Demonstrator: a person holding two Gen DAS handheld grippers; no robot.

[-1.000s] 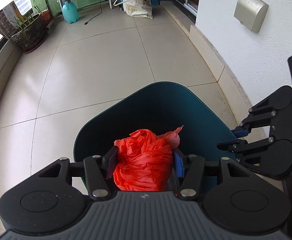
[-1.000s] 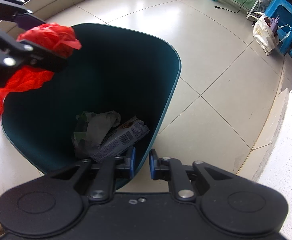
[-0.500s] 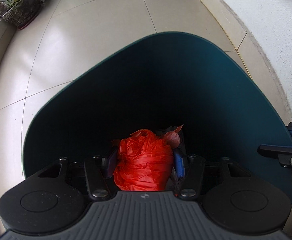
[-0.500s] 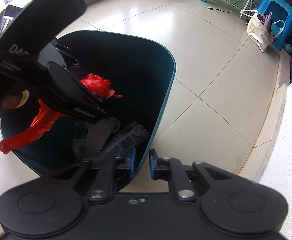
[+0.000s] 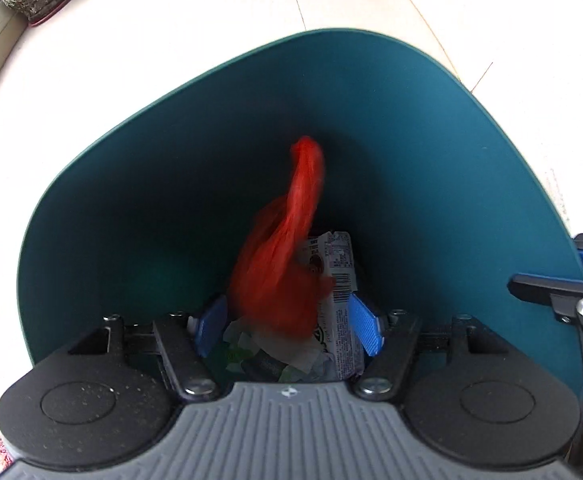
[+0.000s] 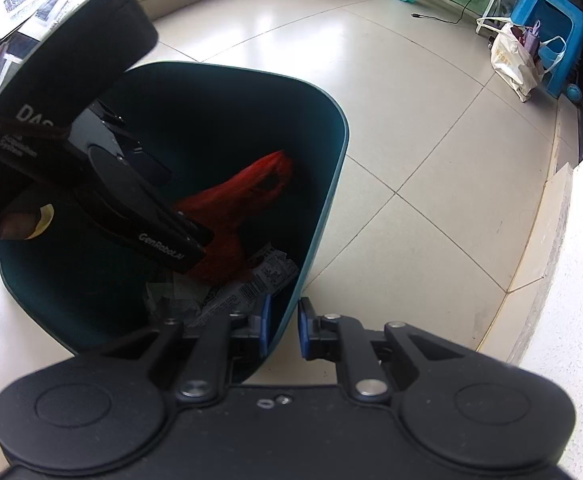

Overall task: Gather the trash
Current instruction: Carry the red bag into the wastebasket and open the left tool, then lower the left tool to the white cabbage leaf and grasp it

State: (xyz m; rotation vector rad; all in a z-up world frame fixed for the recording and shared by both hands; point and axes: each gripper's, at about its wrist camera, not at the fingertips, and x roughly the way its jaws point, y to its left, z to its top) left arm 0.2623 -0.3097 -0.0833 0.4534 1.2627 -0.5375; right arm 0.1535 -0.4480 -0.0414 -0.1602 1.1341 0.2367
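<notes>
your left hand-held gripper (image 5: pixel 287 322) is opening, red bag (image 5: pixel 287 256) loose between pads; right hand-held gripper (image 6: pixel 282 326) clamps the bin (image 6: pixel 331 184) rim. lifting out early may snag the bag.

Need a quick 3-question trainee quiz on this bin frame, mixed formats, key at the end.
1. True or false: the right hand-held gripper is clamped on the teal bin's rim.
2. The red plastic bag is: A) on the floor B) inside the bin C) on the blue stool.
3. Fill in: the left hand-held gripper's jaws are ____, with the bag loose between them.

Key: 1 true; 2 B; 3 opening.
</notes>
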